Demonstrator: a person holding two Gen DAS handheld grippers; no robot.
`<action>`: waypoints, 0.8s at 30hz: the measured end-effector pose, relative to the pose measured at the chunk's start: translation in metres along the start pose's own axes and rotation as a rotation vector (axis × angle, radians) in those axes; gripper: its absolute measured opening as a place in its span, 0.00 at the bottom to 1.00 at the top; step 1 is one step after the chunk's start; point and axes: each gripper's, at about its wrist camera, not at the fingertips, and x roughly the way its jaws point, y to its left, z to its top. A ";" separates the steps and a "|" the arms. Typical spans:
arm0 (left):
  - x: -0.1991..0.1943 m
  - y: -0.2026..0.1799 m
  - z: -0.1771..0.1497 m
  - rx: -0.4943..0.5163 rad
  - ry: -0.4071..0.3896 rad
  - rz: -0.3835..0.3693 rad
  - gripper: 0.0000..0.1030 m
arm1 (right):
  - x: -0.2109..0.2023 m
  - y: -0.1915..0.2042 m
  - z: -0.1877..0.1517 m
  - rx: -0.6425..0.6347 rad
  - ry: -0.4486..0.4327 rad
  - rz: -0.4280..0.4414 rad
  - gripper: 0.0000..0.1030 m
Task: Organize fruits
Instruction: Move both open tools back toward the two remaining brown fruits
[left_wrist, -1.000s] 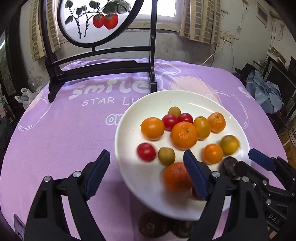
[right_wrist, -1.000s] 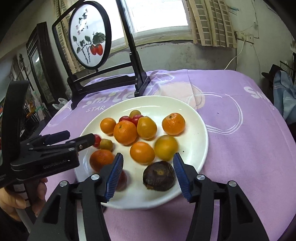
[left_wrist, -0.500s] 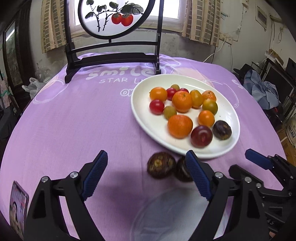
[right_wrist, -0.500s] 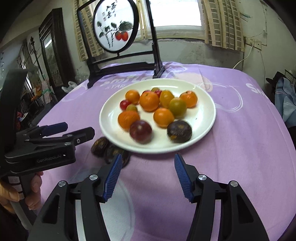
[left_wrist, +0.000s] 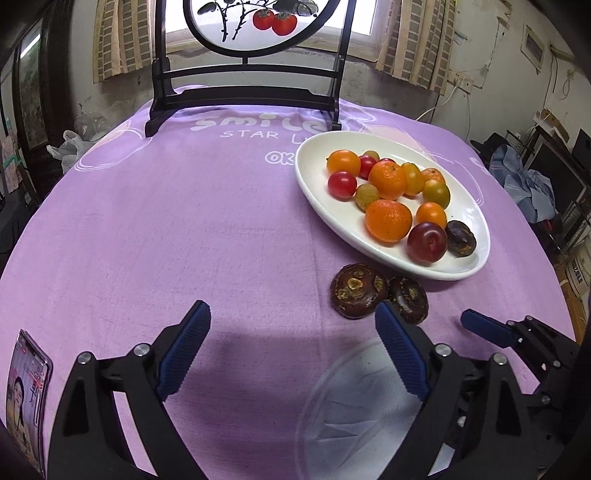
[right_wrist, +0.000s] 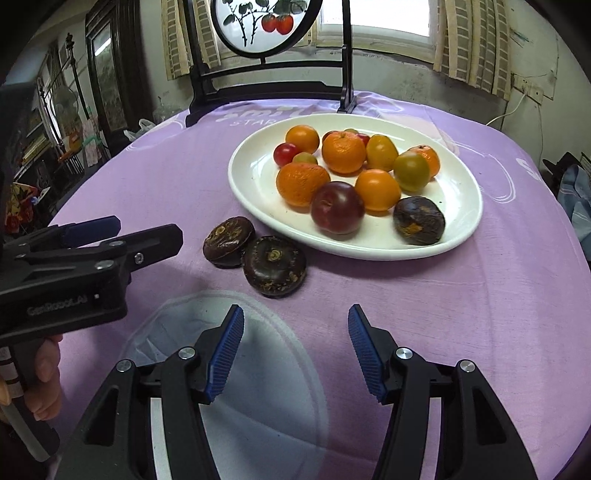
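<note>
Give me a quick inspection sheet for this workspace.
Surface: purple tablecloth, printed lettering.
Job's things: white plate of mixed fruit; two dark fruits beside it on the cloth.
Clutter: phone at the near edge; clear plastic lid under the claws.
Grippers: left claw opening, empty; right claw open, empty.
Cables: white cord down the wall.
Surroundings: painted screen stand, curtained window, cluttered shelves.

Daylight from the window (left_wrist: 258, 22) behind the round painted screen (right_wrist: 264, 22) lights the purple tablecloth (left_wrist: 184, 221) evenly, blowing the panes out white, soft shadows pooling on the cloth farthest from that window, both views sharp yet fisheye-bent, with black corners beyond the curtains.
</note>
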 end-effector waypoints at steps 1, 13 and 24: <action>0.000 0.000 0.000 0.000 -0.001 -0.003 0.86 | 0.004 0.002 0.002 -0.002 0.005 -0.002 0.58; -0.001 0.013 0.005 -0.049 0.005 -0.011 0.87 | 0.024 0.013 0.012 -0.023 0.022 -0.005 0.58; 0.005 0.026 0.007 -0.091 0.024 0.004 0.87 | 0.037 0.018 0.028 -0.026 0.014 -0.031 0.42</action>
